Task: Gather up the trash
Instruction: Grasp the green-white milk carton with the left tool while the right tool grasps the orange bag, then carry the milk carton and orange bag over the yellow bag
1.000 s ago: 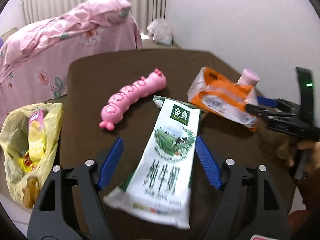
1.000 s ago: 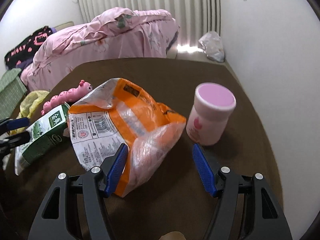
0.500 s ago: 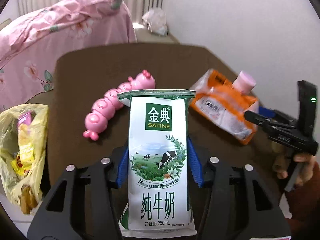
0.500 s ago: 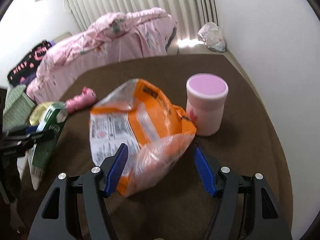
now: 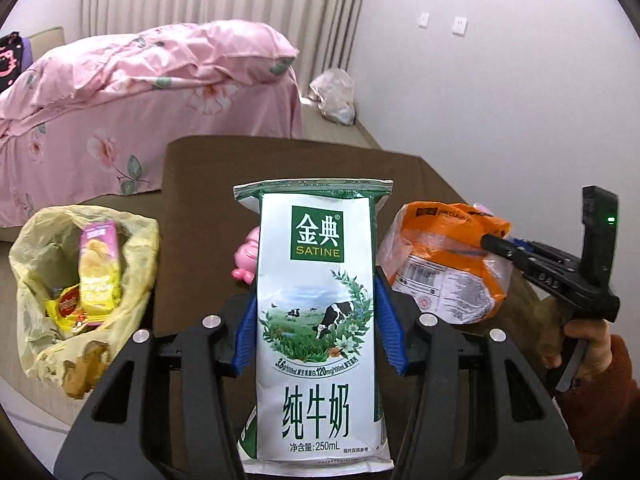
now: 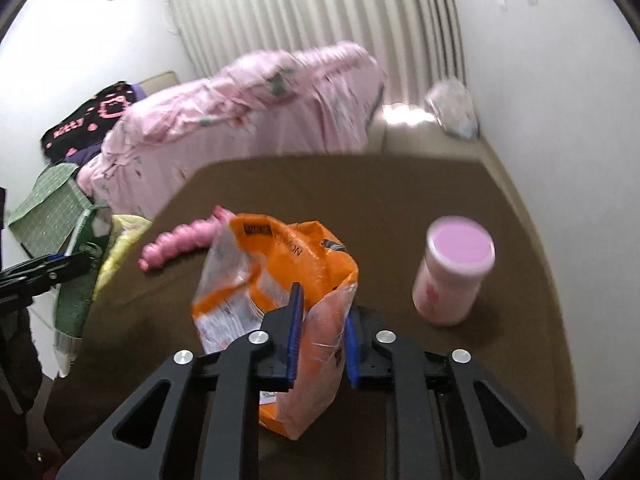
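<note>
So both pieces of trash are picked up and off the worktop (image 6: 420,200) right now. Left gripper (image 5: 316,324) is pinching the milk carton (image 5: 316,312) by its sides, upright. Right gripper (image 6: 320,332) has just been closing, and its pads now squeeze a fold of the orange bag (image 6: 288,280), which hangs between them.

Step in hand looks like carry-to-bin. I'd guess the next move is swinging both over to the yellow trash bag (image 5: 36,240) at the left edge and letting go above its mouth. It's floppy, so aim matters.

Count: one carton, one orange bag, one trash bag with a few wrappers inside (can't count them), one pink caterpillar toy (image 6: 180,240), one pink jar (image 6: 452,276). Those last two stay on the worktop, probably not trash.
</note>
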`<state>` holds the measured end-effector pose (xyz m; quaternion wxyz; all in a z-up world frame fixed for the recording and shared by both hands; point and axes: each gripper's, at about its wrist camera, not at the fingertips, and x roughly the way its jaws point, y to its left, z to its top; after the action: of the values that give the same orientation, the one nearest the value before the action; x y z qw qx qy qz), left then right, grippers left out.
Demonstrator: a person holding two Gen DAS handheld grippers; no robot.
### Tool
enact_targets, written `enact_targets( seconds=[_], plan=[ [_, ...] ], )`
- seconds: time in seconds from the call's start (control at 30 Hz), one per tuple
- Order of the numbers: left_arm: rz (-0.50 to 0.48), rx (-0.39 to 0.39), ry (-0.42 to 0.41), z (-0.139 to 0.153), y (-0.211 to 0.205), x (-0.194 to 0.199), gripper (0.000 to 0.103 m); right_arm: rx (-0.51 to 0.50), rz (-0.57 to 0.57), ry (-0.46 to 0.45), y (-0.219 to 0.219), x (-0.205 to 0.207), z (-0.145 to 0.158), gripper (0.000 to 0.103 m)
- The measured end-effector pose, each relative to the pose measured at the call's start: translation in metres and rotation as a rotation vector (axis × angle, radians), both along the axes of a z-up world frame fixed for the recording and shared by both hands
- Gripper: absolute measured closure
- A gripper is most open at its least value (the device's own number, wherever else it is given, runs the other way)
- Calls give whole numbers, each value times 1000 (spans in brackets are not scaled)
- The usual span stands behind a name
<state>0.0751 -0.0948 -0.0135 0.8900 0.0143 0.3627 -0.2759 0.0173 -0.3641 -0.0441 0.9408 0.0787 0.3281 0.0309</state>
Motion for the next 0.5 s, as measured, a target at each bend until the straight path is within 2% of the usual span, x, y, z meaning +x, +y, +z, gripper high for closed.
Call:
enact_targets(
  seconds=[0.1,0.23,0.4,0.5],
  plan=[
    [41,-34,-25,12,20,-1,55,-50,55,-55,20,-1,26,89],
    [127,-71,-100,39,57,-3,55,-107,146,-117,57,7,59,89],
    [290,-87,-212,73,118,0,55,-115,292,-175,113,35,95,89],
    [415,-95,-265,85,156,3,55,-90,371,-172,148,61,102,89]
  ],
)
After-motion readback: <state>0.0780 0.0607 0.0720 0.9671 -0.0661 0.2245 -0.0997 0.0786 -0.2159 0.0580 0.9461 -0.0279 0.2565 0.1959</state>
